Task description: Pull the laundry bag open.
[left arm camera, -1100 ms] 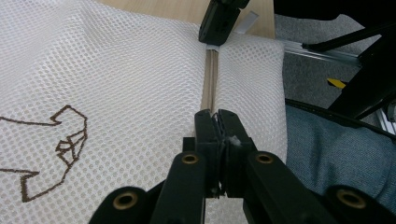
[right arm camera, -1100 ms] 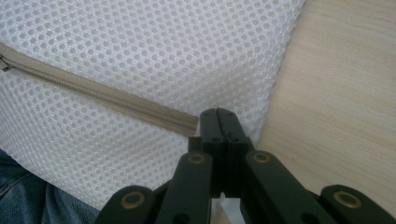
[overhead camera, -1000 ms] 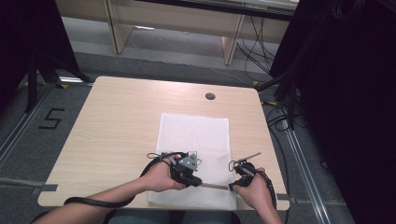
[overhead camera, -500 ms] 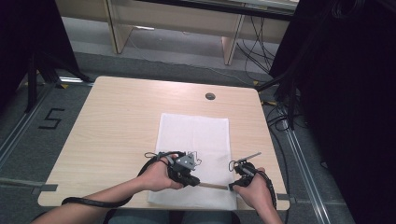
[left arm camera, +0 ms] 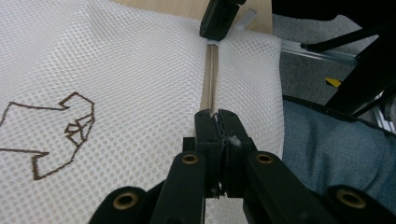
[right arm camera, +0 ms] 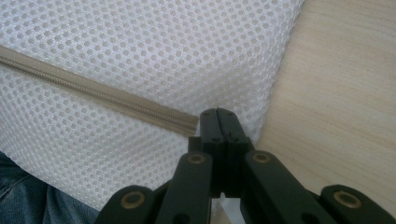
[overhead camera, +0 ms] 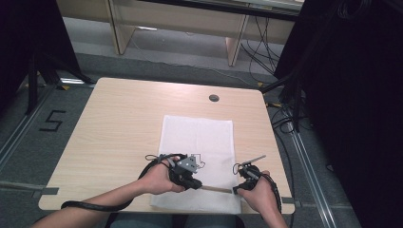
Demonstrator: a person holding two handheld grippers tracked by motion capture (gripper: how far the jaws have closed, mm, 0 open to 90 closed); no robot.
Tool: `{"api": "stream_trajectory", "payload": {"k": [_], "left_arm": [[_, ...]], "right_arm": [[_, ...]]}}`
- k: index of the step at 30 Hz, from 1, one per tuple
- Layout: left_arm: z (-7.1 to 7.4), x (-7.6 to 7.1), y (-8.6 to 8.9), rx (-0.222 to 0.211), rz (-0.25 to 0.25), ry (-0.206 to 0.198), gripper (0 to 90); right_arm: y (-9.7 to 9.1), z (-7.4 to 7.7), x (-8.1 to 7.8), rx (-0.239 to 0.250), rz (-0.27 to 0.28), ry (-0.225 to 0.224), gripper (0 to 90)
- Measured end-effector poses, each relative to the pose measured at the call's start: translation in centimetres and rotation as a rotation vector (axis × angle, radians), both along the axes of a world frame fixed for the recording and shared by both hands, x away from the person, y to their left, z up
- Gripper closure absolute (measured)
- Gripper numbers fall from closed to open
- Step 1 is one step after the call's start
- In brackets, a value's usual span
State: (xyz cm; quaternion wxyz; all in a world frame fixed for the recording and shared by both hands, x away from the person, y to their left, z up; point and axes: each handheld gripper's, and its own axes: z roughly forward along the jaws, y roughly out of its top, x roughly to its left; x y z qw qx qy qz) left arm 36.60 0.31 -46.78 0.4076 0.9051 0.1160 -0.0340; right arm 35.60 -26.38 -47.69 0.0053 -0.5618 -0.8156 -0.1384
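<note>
Your left hand-held gripper (left arm camera: pixel 215 122) is pinching the beige zipper (left arm camera: pixel 211 79) closed-jawed; your right hand-held gripper (right arm camera: pixel 217 116) is clamping its far end. The mesh bag (overhead camera: pixel 199 142) is lying mid-counter (overhead camera: pixel 119 118); the left gripper view is revealing brown embroidery (left arm camera: pixel 70 126).

Mesh bag (overhead camera: pixel 199 142): near edge partly covered by both hands in the high view. Zipper (left arm camera: pixel 211 74): each end hidden inside closed jaws; whether a pull tab is pinched cannot be told. Brown embroidery (left arm camera: pixel 70 126): cut off at the left edge of the left gripper view.
</note>
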Motion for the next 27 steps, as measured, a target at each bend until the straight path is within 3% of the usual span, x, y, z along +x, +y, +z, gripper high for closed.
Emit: {"api": "stream_trajectory", "payload": {"k": [4,15,18,19,27], "left_arm": [[0.0,0.1,0.2,0.004,-0.014,-0.013,87.4],[0.1,0.1,0.7,0.001,-0.002,-0.001,87.4],[0.1,0.3,0.8,0.009,-0.023,-0.025,87.4],[0.1,0.2,0.9,0.002,-0.01,-0.009,87.4],[0.1,0.3,1.2,-0.002,-0.005,-0.001,87.4]], "right_arm": [[0.0,0.0,0.0,-0.001,-0.002,0.0,90.0],[-0.1,0.0,0.1,0.007,0.01,-0.002,90.0],[-0.1,0.0,0.1,0.008,0.009,-0.001,90.0],[-0.1,0.0,0.1,0.009,0.009,-0.001,90.0],[-0.1,0.0,0.1,0.007,0.007,0.002,90.0]]}}
